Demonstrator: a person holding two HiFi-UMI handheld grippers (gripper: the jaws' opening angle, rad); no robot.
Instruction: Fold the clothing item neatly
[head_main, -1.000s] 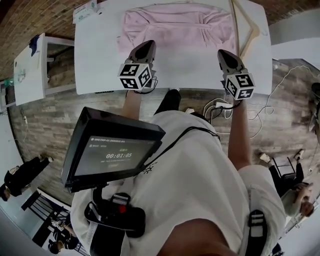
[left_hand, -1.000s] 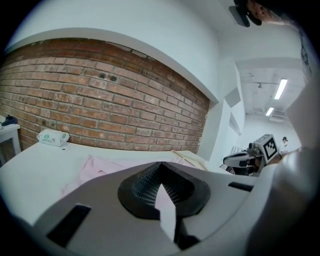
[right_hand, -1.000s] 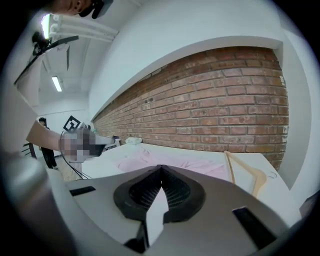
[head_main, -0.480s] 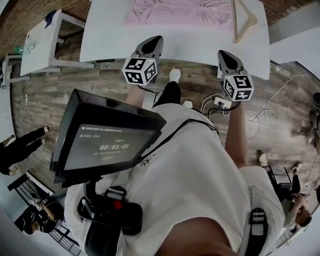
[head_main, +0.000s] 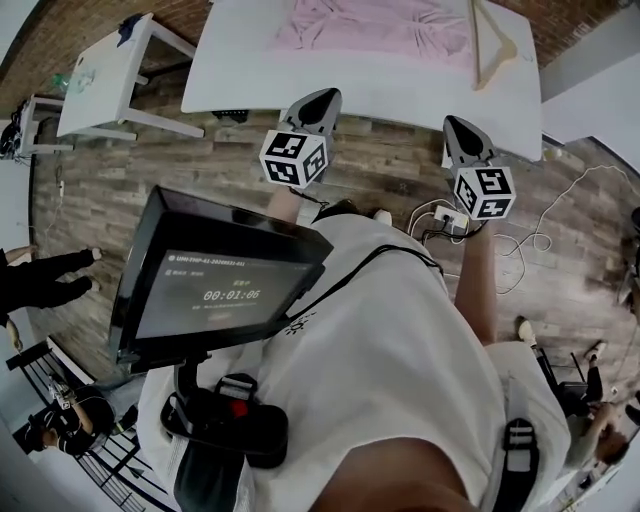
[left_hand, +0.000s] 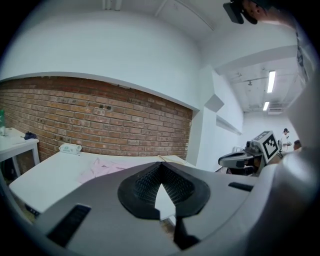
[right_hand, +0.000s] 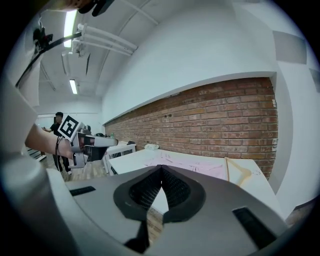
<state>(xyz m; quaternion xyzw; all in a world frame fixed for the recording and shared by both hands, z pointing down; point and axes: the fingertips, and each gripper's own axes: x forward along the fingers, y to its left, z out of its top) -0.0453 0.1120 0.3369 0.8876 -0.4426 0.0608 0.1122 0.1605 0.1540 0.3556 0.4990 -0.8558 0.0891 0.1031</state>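
left gripper (left_hand: 161, 167): jaws pressed together, nothing between them, pointing almost level toward the table. right gripper (right_hand: 161, 169): likewise pressed together and empty. in the head view the two claws are held side by side above the wooden floor (head_main: 390, 180), just short of the near edge of the white table (head_main: 300, 85), touching nothing. the pink clothing item (head_main: 375, 25) lies flat and creased toward the far side of that table, well apart from both claws. a wooden hanger (head_main: 490, 45) lies at its right edge. from this far off it is hard to tell whether the garment is already folded or only spread. if a fold remains, the sound way is to come in close, spread both jaws, pinch two matching corners and carry them over evenly, clear of the hanger.
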